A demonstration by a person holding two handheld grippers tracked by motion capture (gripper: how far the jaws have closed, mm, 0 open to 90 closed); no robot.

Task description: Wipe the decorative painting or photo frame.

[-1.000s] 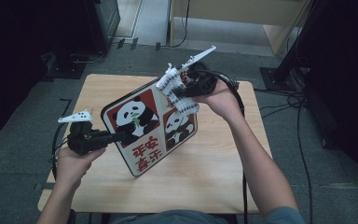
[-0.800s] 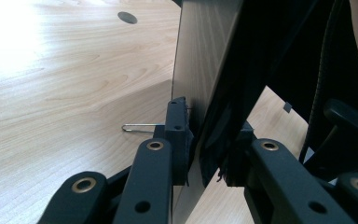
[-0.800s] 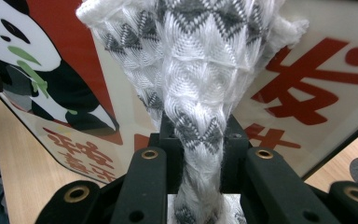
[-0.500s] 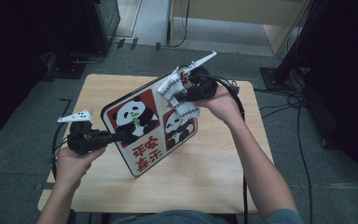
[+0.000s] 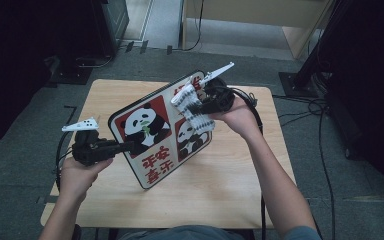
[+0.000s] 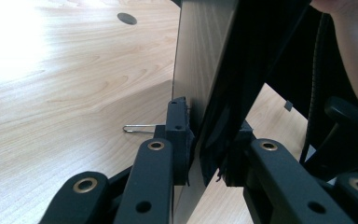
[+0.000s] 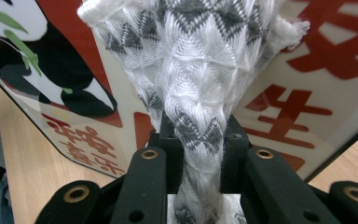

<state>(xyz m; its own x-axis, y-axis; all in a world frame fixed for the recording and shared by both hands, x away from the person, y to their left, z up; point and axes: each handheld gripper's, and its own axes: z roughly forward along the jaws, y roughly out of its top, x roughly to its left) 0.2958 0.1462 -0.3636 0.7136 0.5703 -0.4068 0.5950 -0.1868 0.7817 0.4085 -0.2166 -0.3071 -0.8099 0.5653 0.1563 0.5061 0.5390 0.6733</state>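
Cloth (image 5: 194,107) slightly shifted across tilted panda board (image 5: 155,130).

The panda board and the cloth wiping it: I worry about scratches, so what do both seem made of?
The panda board looks like a rigid panel with a glossy printed face: the right gripper view shows reflections along its edge, though whether it is plastic or coated wood I cannot tell. The cloth looks like soft woven textile, white with grey zigzags and visible threads, so it is probably gentle on the surface.

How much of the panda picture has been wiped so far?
Done: the left gripper grips the panda board tilted above the table. In hand: the right gripper presses a white cloth on its upper part. Wiped share: cannot tell; the lower red characters seem left.
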